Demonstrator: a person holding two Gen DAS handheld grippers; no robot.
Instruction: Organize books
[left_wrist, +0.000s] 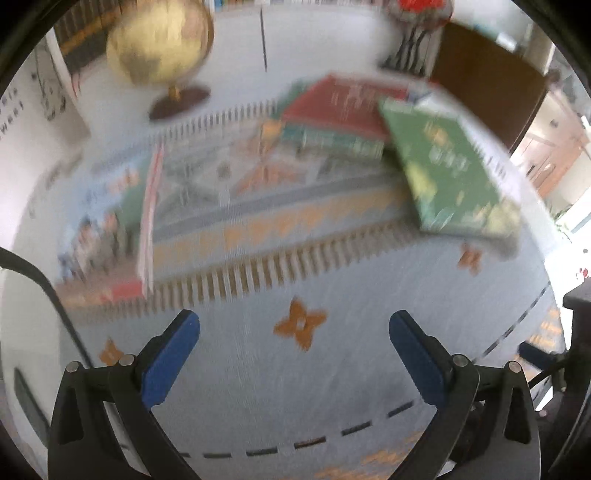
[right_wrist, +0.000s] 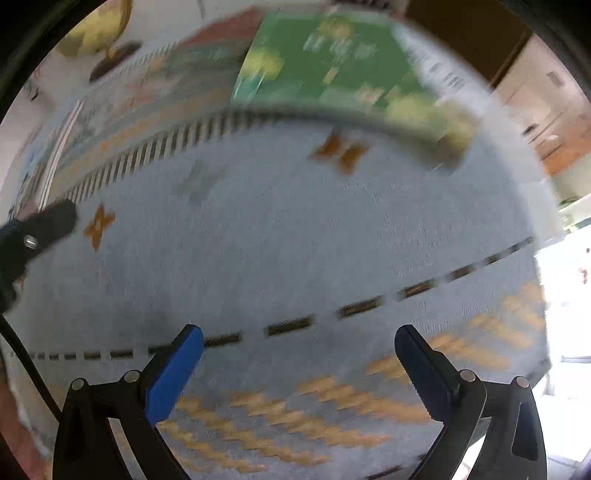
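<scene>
Little is judged done; the green book (left_wrist: 458, 173) is seen lying askew against the red book (left_wrist: 343, 103) on the patterned desk (left_wrist: 332, 369), another book (left_wrist: 107, 229) well apart; both left gripper (left_wrist: 294, 356) and right gripper (right_wrist: 299, 369) are held with jaws wide, empty; gathering remains.

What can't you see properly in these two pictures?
- Green book title: left wrist view, smeared by motion blur; same in right wrist view.
- Red book: green book covers its right corner; stack below too blurred to count.
- Books at left: covers blurred.
- Globe: right wrist view, cut by the edge.
- Left hand-held gripper: right wrist view, only a blurred tip.
</scene>
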